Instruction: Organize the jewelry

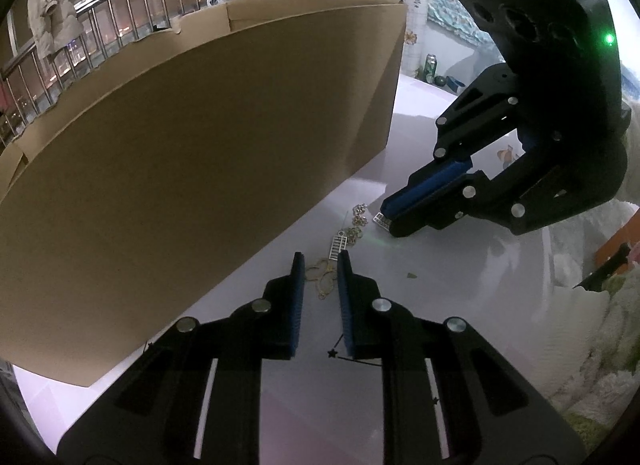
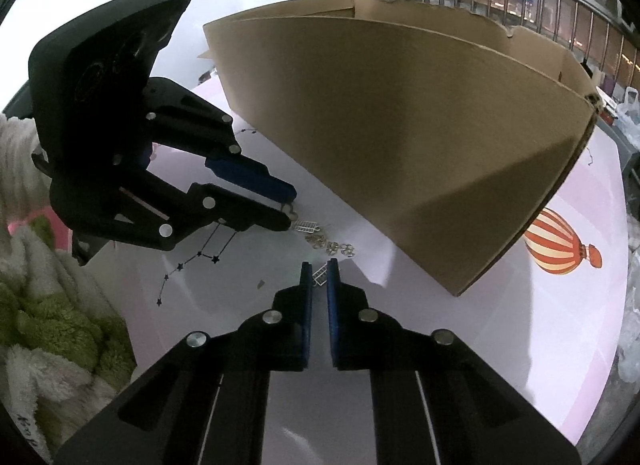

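A string of gold links with silver ladder-shaped pieces lies on the pale table, beside the cardboard box. My left gripper is low over it, its blue pads closed on the gold loops at one end. In the right wrist view this gripper pinches a bit of chain at its tips. My right gripper is shut on a silver ladder piece at the other end. The left wrist view shows that gripper with the silver piece sticking out. The links between the grippers rest on the table.
The tall open cardboard box stands just behind the jewelry. The table carries a printed star pattern and a hot-air balloon picture. Fluffy white and green fabric lies along one side. A can stands at the far edge.
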